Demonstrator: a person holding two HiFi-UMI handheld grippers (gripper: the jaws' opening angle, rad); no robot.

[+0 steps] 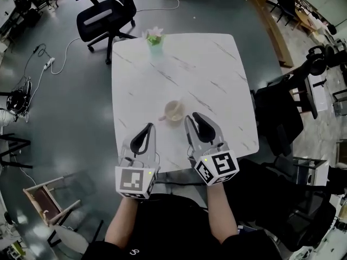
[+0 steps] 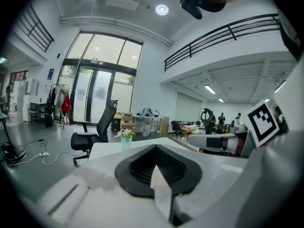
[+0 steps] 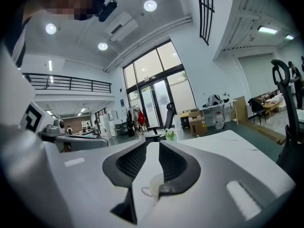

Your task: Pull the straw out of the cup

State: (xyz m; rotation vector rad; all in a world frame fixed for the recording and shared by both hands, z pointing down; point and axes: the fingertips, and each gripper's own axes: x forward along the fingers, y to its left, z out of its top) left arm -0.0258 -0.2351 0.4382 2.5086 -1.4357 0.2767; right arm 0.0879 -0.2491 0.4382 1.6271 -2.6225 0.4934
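The job looks like it is only starting. The cup (image 1: 173, 111) stands on the white bench (image 1: 217, 69), and no gripper touches it. I cannot make out the straw; it is too small to see.

The right gripper (image 1: 192, 116) has its jaws apart with nothing held. The cup sits just ahead of them, lined up with the gap.

The left gripper (image 1: 150, 125) has its jaws closed on nothing, near the cup's handle side.
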